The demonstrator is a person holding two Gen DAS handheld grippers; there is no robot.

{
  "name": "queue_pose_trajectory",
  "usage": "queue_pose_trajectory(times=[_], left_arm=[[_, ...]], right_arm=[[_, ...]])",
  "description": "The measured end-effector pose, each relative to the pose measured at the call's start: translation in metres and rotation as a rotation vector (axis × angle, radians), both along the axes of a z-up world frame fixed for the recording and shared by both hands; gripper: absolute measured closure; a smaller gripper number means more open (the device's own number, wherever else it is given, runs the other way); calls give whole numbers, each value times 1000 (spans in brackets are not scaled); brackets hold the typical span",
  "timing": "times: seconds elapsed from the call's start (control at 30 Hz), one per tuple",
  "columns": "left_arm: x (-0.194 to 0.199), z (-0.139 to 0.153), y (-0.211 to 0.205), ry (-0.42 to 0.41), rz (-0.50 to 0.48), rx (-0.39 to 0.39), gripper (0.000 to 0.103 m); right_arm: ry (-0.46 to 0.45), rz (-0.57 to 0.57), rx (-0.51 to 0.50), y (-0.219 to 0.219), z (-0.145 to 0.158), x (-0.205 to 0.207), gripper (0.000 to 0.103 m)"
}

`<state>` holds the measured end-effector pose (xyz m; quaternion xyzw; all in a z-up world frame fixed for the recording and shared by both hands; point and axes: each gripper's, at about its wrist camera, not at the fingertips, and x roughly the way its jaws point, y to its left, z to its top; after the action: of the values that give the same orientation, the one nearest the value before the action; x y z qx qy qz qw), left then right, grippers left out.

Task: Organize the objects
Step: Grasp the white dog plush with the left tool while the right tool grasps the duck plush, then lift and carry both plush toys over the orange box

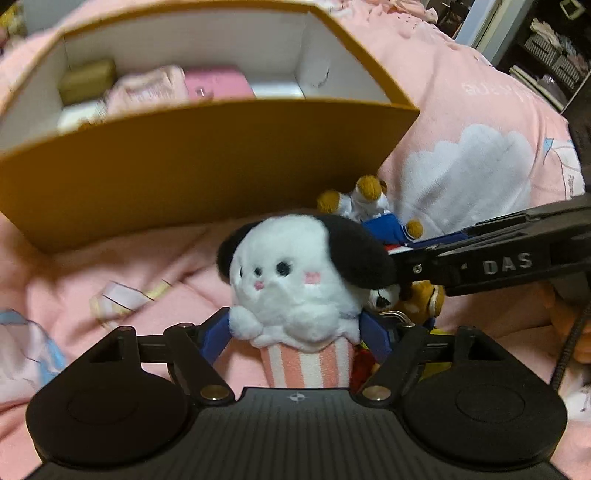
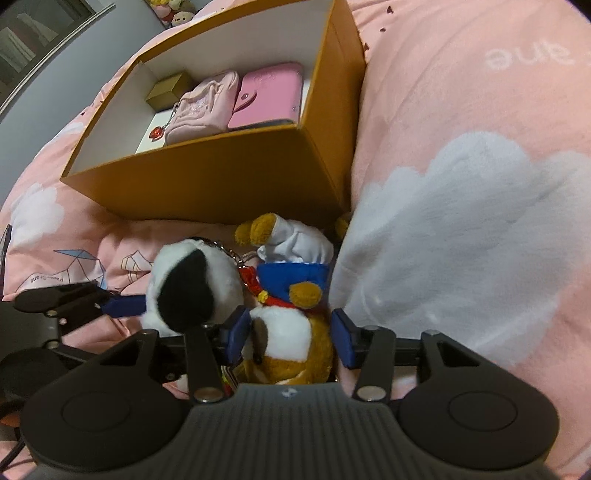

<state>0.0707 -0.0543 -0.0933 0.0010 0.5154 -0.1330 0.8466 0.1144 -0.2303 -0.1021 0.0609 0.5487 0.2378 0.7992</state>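
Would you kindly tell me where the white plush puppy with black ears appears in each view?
Left wrist: white plush puppy with black ears at centre, between the left claw's blue fingers.
Right wrist: left of centre.
Shared landmark: open orange cardboard box.

A pink bedspread point(image 2: 461, 122) printed with white clouds point(image 2: 458, 206) and line-drawn paper cranes point(image 2: 79, 258) covered the bed. Beyond it stood dark shelving point(image 1: 550, 55) packed with blurred items, a grey wall point(image 2: 55, 85), and several small plush toys point(image 2: 173, 11) in the far corner.
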Motion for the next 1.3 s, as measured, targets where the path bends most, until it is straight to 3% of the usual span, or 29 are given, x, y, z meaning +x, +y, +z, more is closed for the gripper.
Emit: queue_pose_trajectory(times=[0.17, 0.23, 0.37, 0.53, 0.6, 0.9, 1.07, 1.3], left_arm=[[-15, 16, -2, -117, 30, 109, 14], [-13, 18, -4, -130, 38, 114, 21], [-6, 17, 5, -96, 69, 42, 26], [6, 7, 32, -14, 161, -160, 27], [10, 4, 33, 2, 168, -201, 26], [12, 2, 1, -42, 36, -61, 22], [15, 0, 2, -35, 31, -72, 20], [11, 3, 11, -28, 48, -113, 31]], right_arm=[[13, 2, 12, 2, -5, 1, 52], [9, 7, 14, 3, -5, 0, 51], [2, 20, 15, 5, -5, 0, 52], [8, 32, 28, 7, -10, 3, 52], [11, 40, 34, 7, -12, 4, 51], [28, 34, 54, 5, -15, 6, 51], [32, 25, 58, 3, -16, 6, 54], [-24, 48, 33, 7, -1, -3, 60]])
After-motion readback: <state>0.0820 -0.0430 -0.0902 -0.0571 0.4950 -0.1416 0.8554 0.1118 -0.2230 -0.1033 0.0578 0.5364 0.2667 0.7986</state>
